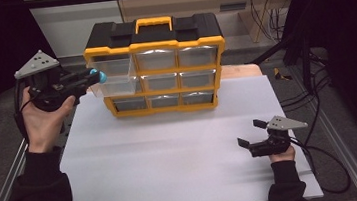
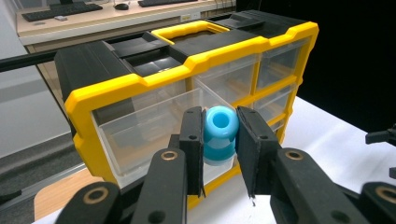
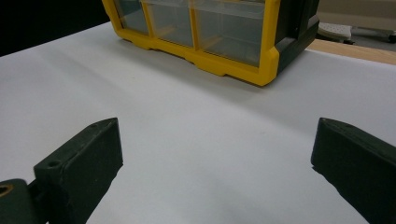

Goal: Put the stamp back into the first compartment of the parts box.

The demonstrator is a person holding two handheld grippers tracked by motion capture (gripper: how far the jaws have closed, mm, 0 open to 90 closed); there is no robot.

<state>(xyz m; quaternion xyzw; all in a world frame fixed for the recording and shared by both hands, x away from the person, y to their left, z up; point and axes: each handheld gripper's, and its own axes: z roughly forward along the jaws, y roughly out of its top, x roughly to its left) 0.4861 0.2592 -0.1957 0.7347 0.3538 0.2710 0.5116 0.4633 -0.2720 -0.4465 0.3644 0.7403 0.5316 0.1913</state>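
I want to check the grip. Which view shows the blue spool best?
The left gripper view: the blue spool sits large between the left tongs, over the open drawer. The high view shows it as a small blue tip.

keyboards (image 2: 60,10) on desk | cables (image 1: 311,91) on floor | white tabletop (image 1: 172,151)

A: High view sits above the person's side, faces forward and down, takes in the whole white surface (image 1: 182,150) and the yellow-and-black plastic drawer cabinet (image 1: 156,65) at the far edge.

B: Left gripper view?

A: Rides the left hand-held gripper (image 2: 219,135), raised, close to the cabinet's (image 2: 187,93) top-left drawer.

B: Right one?

A: Low over the surface (image 3: 196,140), farther back, facing the cabinet's (image 3: 261,46) bottom corner. All three share the cabinet.
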